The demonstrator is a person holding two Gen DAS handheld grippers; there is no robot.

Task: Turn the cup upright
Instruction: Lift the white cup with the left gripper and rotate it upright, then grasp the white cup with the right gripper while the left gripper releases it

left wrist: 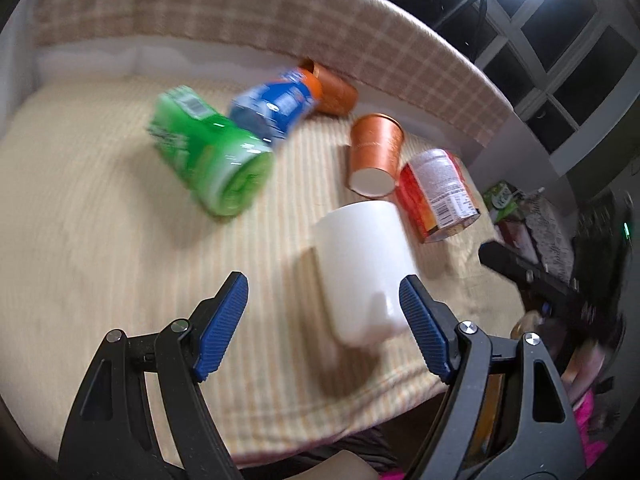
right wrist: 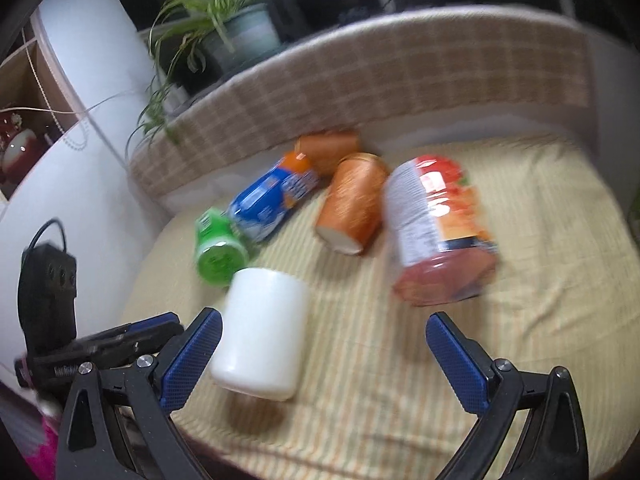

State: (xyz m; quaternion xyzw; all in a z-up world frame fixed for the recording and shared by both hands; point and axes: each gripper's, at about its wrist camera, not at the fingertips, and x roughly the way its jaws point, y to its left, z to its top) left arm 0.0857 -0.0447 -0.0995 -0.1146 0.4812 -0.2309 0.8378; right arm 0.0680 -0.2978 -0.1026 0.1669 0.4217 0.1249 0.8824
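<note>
White ceramic, the cup [left wrist: 364,268] lies on the striped yellow bed cover [left wrist: 100,240] near its front edge, apparently tipped over, though blur leaves its pose uncertain. The left gripper [left wrist: 324,328] has its jaws wide, one blue pad just beside the cup; the right gripper [right wrist: 324,360] is likewise spread wide, the cup by its left pad. Behind the cup, toward the checked headboard [left wrist: 280,20], crowd a green bottle [left wrist: 212,152], a blue bottle [left wrist: 276,104], two orange cups [left wrist: 374,152] and a red-labelled can [left wrist: 440,196].
</note>
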